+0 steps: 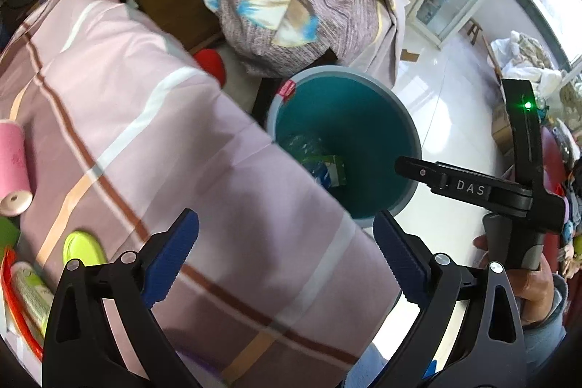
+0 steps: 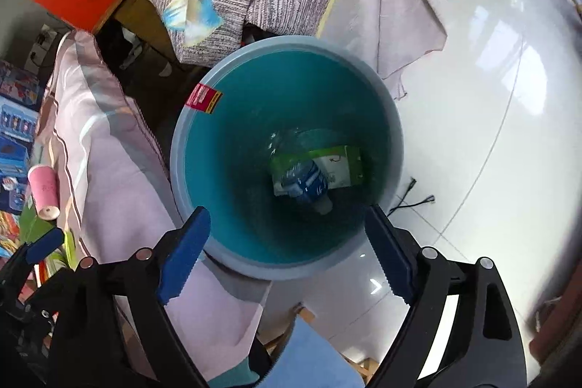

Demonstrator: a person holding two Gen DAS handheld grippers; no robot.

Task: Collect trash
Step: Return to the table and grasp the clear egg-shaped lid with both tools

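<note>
Two hand-held grippers are pointing steeply down beside a bed. The right gripper (image 2: 287,253) is hanging directly over a round teal bin (image 2: 203,170) standing on the white tiled floor (image 2: 491,133), its blue fingers (image 2: 185,253) spread wide with nothing between them. Inside the bin, a green and white carton (image 2: 342,166) and a crumpled plastic bottle (image 2: 309,184) are lying at the bottom. The left gripper (image 1: 287,257) is hovering over the pink striped bedspread (image 1: 127,133), fingers also wide and empty. A pink roll (image 1: 12,166) is lying on the bed.
</note>
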